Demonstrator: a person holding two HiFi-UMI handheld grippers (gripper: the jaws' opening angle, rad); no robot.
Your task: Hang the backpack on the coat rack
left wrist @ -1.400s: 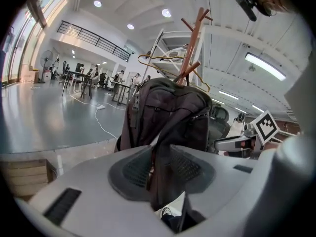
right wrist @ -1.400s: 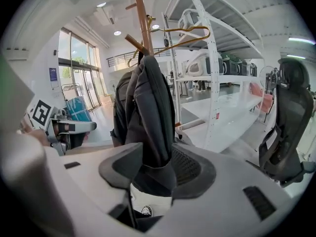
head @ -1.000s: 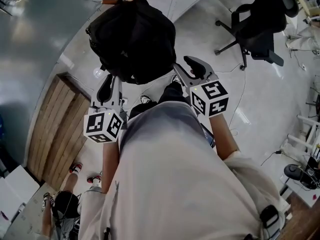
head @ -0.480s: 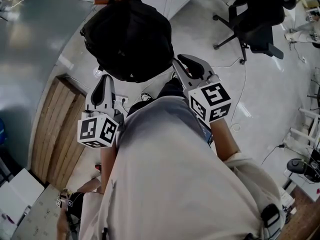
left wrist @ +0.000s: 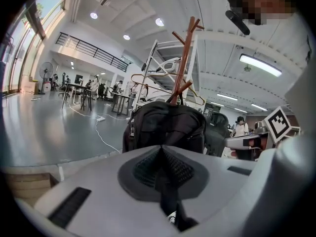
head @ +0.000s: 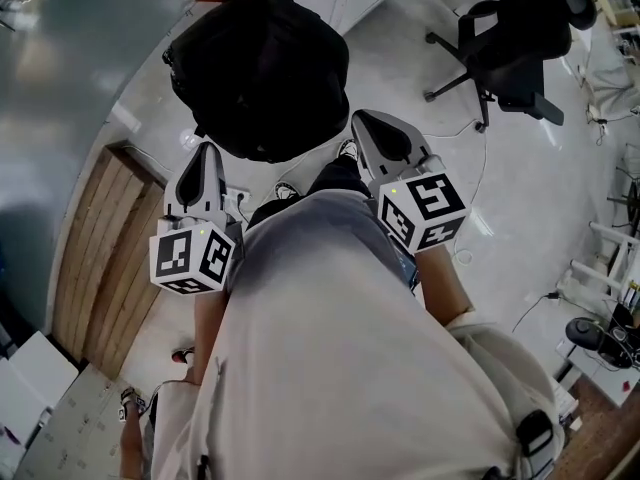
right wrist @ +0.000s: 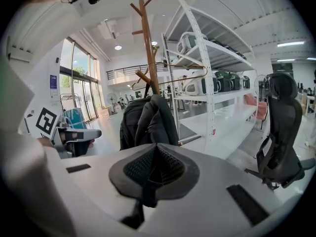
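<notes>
Change from a second ago: the jaws of both tools, spread apart then, have just been closing and are now meeting, with nothing between them.
Left tool (head: 206, 150): the jaws are pressing together pad to pad in its own view (left wrist: 160, 151). It is gripping nothing and pointing at the backpack without touching it.
Right tool (head: 362, 120): the jaws are likewise sitting fully together (right wrist: 155, 147). It is holding nothing and staying just clear of the backpack's lower right side.
Backpack (head: 258, 68): black, it is hanging as before from a peg of the coat rack, above the floor and between the two tools.
Coat rack (left wrist: 183, 58): the brown wooden pole with angled pegs is standing upright and carrying the backpack low on its stem.
Office chair (head: 510, 53): black, it is standing well apart to the right.
</notes>
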